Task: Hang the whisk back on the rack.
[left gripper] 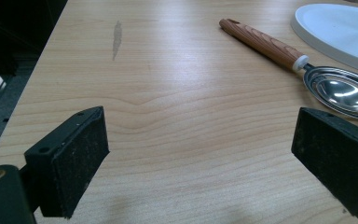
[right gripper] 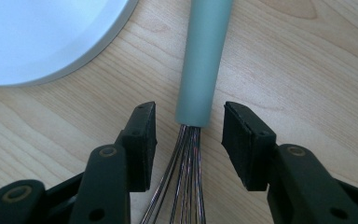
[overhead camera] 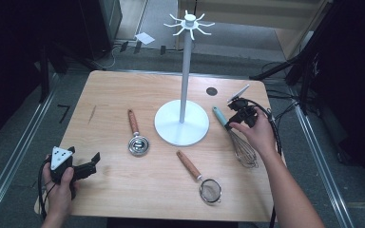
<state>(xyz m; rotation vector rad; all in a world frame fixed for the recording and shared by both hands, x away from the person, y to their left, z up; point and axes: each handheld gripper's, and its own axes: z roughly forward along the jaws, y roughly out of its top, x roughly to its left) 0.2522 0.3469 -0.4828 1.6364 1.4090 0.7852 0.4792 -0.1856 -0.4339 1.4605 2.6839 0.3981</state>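
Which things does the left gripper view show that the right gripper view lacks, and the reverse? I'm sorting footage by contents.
Left gripper view: the wooden-handled scoop lying beyond the left hand-held gripper, whose jaws stand wide apart over bare wood.
Right gripper view: the whisk, teal handle and wires, between the right hand-held gripper's jaws, pads not touching it.
Both: the wooden table and the stand's white base.

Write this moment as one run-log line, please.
right gripper: open, astride teal-handled wire whisk | left gripper: open, over bare wooden table
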